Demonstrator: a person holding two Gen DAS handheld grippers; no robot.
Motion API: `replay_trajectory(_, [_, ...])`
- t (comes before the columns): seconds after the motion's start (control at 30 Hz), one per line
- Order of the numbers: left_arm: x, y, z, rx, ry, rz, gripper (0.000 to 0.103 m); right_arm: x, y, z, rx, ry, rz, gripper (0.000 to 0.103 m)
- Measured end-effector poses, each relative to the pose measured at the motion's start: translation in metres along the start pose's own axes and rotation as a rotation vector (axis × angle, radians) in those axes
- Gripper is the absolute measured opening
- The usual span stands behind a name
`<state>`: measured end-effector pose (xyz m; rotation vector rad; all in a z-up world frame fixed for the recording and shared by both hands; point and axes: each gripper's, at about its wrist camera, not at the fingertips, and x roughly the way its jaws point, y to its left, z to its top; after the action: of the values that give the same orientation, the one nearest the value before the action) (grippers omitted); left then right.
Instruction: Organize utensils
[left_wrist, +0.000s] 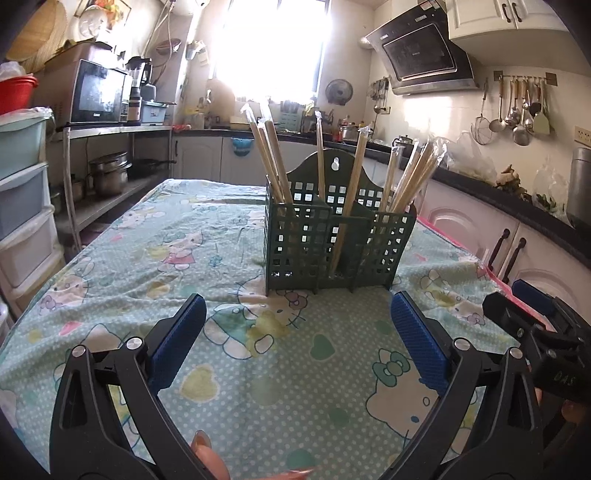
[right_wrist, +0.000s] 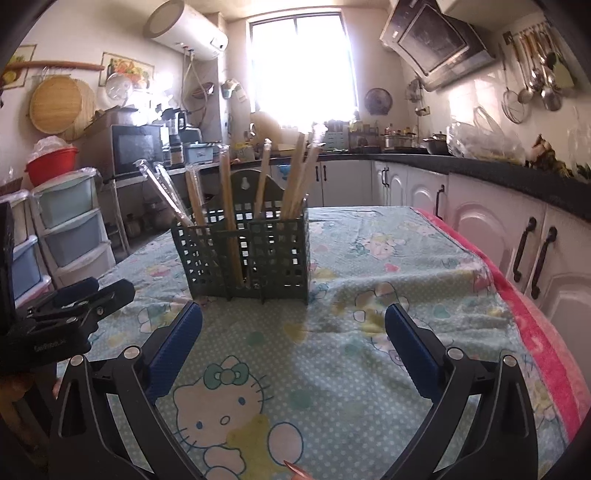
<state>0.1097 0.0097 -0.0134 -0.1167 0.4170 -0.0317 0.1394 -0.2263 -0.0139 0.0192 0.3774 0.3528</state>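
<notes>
A dark green lattice utensil caddy (left_wrist: 334, 243) stands upright on the table, also in the right wrist view (right_wrist: 251, 254). Several wrapped wooden chopstick pairs (left_wrist: 273, 158) stand in its compartments, leaning left, upright and right (right_wrist: 227, 192). My left gripper (left_wrist: 297, 317) is open and empty, a short way in front of the caddy. My right gripper (right_wrist: 293, 326) is open and empty, in front of the caddy and slightly to its right. The right gripper shows at the left wrist view's right edge (left_wrist: 535, 314); the left gripper shows at the right wrist view's left edge (right_wrist: 81, 295).
The table wears a light green cartoon-cat cloth (left_wrist: 147, 251) with a pink edge on the right (right_wrist: 517, 295). White cabinets (right_wrist: 498, 229) and a dark counter run along the right. Plastic drawers (right_wrist: 70, 225) and a metal shelf with pots (left_wrist: 107, 173) stand on the left.
</notes>
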Motion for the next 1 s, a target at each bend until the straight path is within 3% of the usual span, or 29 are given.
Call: replay_trajectory(1.0, [-0.0022,-0.0011,-0.0026,0.011,-0.02,0.001,0.092,0.0059,0.0021,-0.005,0.001,0.031,-0.005,0.096])
